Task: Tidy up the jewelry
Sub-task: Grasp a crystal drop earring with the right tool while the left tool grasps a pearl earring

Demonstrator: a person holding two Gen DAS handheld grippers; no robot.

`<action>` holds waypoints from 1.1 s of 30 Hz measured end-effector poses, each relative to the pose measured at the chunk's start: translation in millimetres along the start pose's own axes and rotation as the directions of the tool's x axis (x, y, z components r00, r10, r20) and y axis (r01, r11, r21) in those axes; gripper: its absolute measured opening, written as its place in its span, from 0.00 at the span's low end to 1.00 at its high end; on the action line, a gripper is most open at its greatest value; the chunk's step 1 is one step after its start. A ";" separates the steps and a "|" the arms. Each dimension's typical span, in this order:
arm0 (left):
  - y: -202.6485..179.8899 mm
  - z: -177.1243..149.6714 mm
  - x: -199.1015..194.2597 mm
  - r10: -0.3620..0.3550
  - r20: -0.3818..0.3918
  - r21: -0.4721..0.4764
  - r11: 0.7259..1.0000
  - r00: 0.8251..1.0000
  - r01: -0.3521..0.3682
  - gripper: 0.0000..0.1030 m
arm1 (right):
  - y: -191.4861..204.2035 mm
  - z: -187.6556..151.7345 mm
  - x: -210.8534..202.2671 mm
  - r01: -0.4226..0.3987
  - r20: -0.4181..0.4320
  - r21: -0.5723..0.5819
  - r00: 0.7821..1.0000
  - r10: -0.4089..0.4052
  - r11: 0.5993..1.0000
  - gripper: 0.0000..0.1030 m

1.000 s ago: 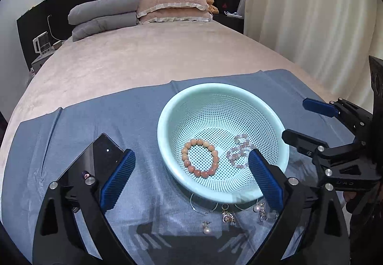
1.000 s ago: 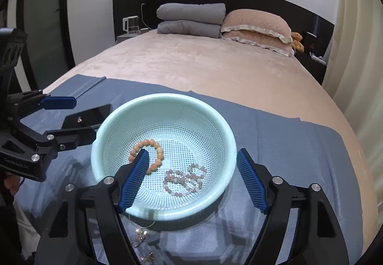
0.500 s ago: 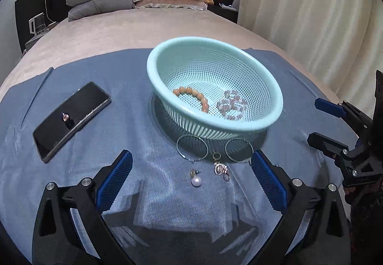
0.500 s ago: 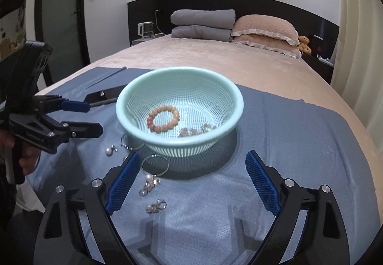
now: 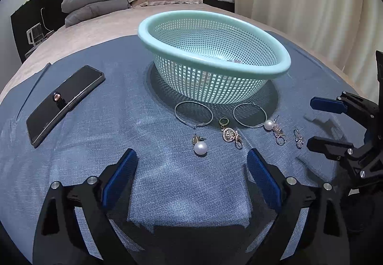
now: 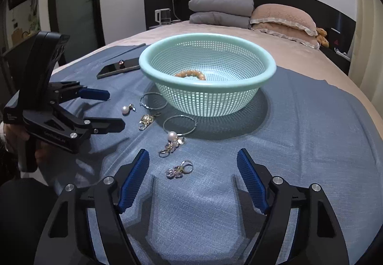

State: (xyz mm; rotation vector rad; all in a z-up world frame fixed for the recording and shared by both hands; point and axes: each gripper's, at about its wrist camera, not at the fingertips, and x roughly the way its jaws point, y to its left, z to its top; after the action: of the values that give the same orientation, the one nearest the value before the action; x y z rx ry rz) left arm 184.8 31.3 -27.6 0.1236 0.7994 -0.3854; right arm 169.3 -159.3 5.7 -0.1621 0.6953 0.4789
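A mint-green perforated plastic basket (image 5: 239,84) is sitting on a blue woven cloth (image 5: 167,181) spread over the bed. An orange beaded bracelet (image 6: 190,73) is lying inside the basket. Just in front of the basket two thin silver hoop earrings (image 5: 194,113) are resting on the cloth, with a pearl drop earring (image 5: 200,147) and a gold charm earring (image 5: 231,135) nearer the camera. A black smartphone (image 5: 64,100) is lying to the left of the basket. The left gripper (image 5: 190,179) is hovering before the basket, fingers spread wide and holding nothing. The right gripper (image 6: 192,181) is likewise gaping apart over a small crystal earring (image 6: 179,170).
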 end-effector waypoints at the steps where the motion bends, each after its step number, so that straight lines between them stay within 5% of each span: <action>1: 0.5 0.2 1.3 0.005 -0.003 0.002 1.000 1.000 -0.005 0.83 | 1.6 -0.9 2.7 0.000 -0.009 -0.005 1.000 0.000 1.000 0.61; 5: -0.8 -0.6 1.9 0.029 -0.004 0.023 0.999 1.000 -0.029 0.71 | 6.5 -7.4 9.5 -0.005 -0.045 -0.021 0.999 0.004 1.000 0.48; 10: 3.7 -0.7 -0.3 0.021 -0.014 0.010 1.000 1.000 -0.021 0.45 | 10.9 -11.0 10.5 -0.006 -0.063 -0.031 0.998 0.004 0.999 0.16; 12: 5.9 0.5 -0.8 0.004 -0.021 -0.005 1.000 1.000 -0.004 0.21 | 12.7 -11.7 9.7 0.001 -0.064 -0.037 0.998 -0.003 0.999 0.13; 15: 3.8 1.9 0.4 -0.015 -0.044 -0.006 1.000 0.999 0.015 0.05 | 13.7 -12.1 8.1 0.008 -0.066 -0.046 0.998 -0.011 0.999 0.13; 30: 6.9 4.8 -12.1 -0.011 -0.027 -0.021 1.000 1.000 0.011 0.03 | 6.5 -14.3 -12.8 0.021 -0.053 -0.028 0.998 -0.022 0.999 0.13; 33: 11.1 9.9 -10.1 -0.032 -0.034 -0.022 0.999 0.999 0.031 0.13 | 8.8 -13.2 -13.2 0.021 -0.052 -0.033 0.998 -0.023 0.999 0.13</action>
State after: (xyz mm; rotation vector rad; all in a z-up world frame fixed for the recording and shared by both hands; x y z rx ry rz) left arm 189.4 42.0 -13.9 0.0979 0.8396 -0.4050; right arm 148.7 -160.3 4.4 -0.2128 0.7364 0.4661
